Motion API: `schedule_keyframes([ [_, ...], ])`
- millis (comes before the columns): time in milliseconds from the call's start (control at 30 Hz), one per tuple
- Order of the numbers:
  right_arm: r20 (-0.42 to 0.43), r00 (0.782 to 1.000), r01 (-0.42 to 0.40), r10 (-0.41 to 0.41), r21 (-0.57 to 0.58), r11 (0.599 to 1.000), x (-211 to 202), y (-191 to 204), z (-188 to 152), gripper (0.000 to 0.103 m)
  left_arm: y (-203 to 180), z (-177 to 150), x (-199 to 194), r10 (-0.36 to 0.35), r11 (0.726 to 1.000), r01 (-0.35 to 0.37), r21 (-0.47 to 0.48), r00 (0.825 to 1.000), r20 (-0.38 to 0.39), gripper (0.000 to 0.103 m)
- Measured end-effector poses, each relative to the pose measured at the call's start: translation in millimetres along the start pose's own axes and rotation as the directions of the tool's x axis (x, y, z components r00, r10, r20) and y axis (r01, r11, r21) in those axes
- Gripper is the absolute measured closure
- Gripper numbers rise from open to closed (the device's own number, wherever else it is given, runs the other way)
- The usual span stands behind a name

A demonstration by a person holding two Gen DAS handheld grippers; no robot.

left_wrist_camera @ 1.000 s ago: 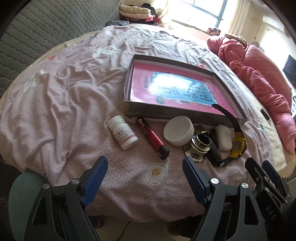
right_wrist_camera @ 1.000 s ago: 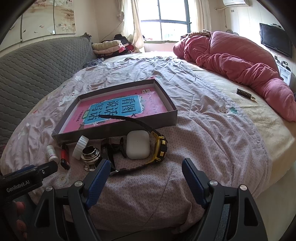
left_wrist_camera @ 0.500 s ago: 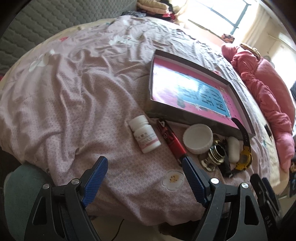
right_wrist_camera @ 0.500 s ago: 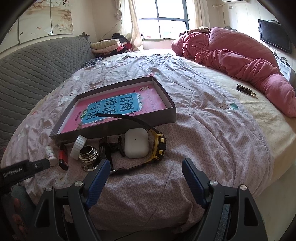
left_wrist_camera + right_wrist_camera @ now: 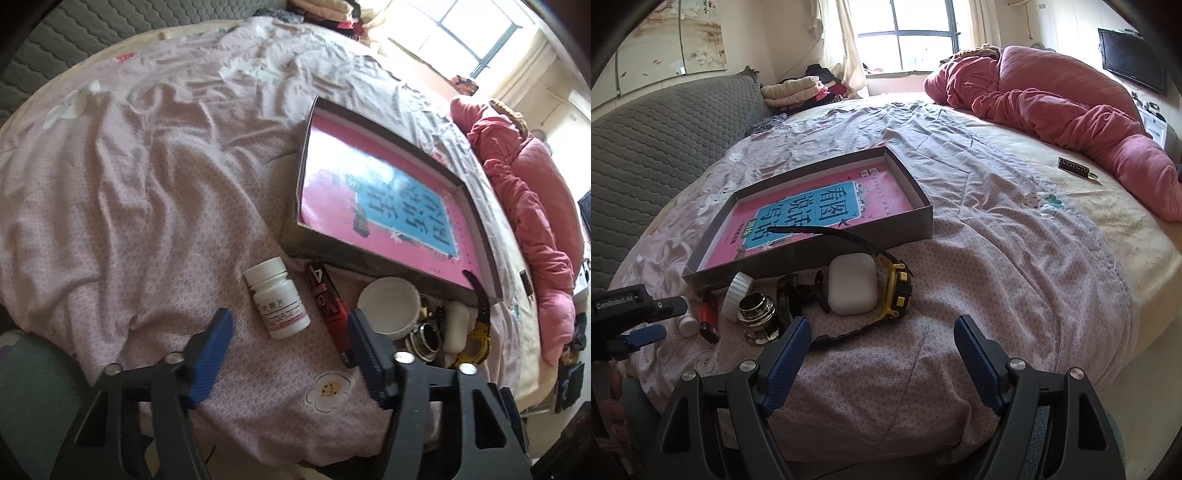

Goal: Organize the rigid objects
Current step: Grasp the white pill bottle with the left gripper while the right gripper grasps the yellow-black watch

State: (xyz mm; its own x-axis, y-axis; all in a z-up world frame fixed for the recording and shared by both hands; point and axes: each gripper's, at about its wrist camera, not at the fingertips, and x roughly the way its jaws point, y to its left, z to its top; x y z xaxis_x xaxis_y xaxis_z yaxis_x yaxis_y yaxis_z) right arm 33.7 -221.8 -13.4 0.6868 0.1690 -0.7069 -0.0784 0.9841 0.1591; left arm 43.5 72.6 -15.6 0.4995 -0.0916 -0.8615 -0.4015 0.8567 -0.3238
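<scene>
Lighter (image 5: 330,306) half hidden behind left gripper (image 5: 290,345), jaws closing, nothing clamped; right gripper (image 5: 881,350) apart

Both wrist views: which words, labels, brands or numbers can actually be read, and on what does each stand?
"看图说话写话": blue panel of the pink book in the shallow grey cardboard box.
"GenRobot.AI": black body of the left tool.
"4": red and black lighter.
White plastic pill bottle: label characters blurred.
Small dark tag by the pink quilted duvet: lettering too small.
</scene>
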Motion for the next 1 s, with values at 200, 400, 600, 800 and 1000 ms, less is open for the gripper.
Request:
schedule_keyframes([
  [200, -0.005, 1.0, 0.002, -0.002, 0.008, 1.0, 3.4, -2.6, 0.8, 0.024, 5.9, 1.8, 14.1, 0.02, 0.999, -0.021, -0.044, 0.999, -0.039, 0.054],
  [400, -0.012, 1.0, 0.008, -0.008, 0.028, 1.0, 9.8, -5.9, 3.7, 0.024, 5.5, 12.5, 24.7, 0.024, 0.997, -0.028, -0.067, 0.998, -0.061, 0.056],
  [600, -0.028, 0.999, 0.027, -0.025, 0.061, 0.998, 22.0, -14.2, 10.0, 0.024, 6.5, 17.7, 32.3, 0.018, 0.996, -0.024, -0.084, 0.997, -0.07, 0.057],
  [800, -0.024, 1.0, 0.02, -0.018, 0.057, 0.998, 32.0, -16.1, 20.7, 0.025, 8.4, 18.5, 39.4, 0.017, 0.996, -0.023, -0.083, 0.997, -0.073, 0.062],
  [1000, -0.05, 0.999, 0.015, -0.011, 0.07, 0.997, 45.0, -21.3, 24.9, 0.041, 14.6, 18.5, 40.9, 0.004, 0.996, -0.011, -0.089, 0.997, -0.073, 0.066],
])
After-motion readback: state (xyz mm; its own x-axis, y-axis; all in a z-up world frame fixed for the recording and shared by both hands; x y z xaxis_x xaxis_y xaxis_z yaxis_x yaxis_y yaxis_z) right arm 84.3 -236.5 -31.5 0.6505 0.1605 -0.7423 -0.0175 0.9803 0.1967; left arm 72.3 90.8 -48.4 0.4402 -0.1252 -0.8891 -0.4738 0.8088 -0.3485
